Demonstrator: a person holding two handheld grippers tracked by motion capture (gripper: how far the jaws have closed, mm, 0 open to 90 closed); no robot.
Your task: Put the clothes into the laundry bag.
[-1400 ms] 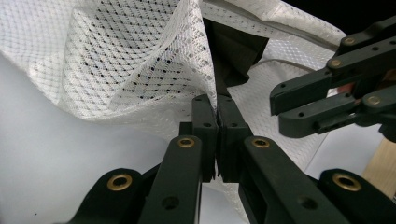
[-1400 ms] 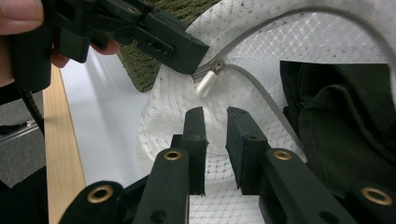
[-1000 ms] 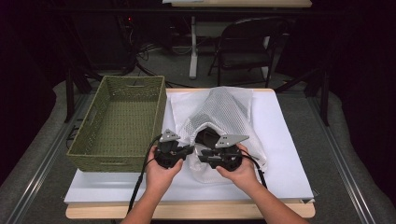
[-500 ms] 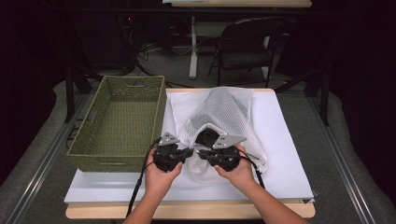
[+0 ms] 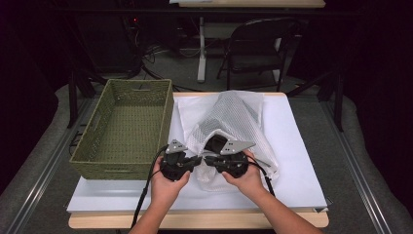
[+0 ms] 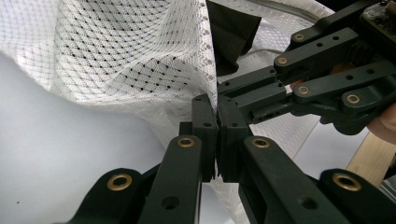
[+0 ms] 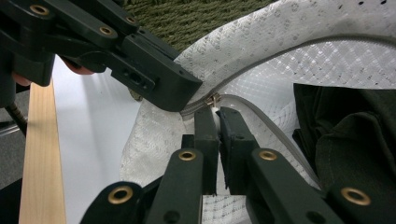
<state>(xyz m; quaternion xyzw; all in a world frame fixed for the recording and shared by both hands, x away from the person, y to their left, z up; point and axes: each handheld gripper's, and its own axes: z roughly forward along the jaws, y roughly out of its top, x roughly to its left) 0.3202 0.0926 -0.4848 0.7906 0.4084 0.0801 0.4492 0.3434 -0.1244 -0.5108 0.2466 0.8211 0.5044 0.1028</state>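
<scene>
Two grips on one mesh bag [image 5: 234, 117], both at its near edge. Left of the bag: a green woven basket [image 5: 168, 122], standing just beside it on the white table cover [image 5: 302, 161], with nothing seen inside. At the bag's near left edge: left gripper [image 5: 197, 160], clamped tight on a fold of the white mesh beside the zip. Touching it on the right, tip to tip: right gripper [image 5: 208, 160], closed as well, pinching the bag at the zip pull [image 7: 214, 100] or the tape right by it; hard to tell which. Farther right, inside the bag's partly open mouth: a dark garment [image 7: 345, 135].

Bag itself lying on the table cover, right of the basket, mouth toward the person. Judged as the unzipping step, to get at the garment. Next, probably: hold the left grip fast as an anchor and draw the right one along the zip, away from it, in line with the teeth. Some risk of the thin mesh slipping out or bunching if tugged sideways.
</scene>
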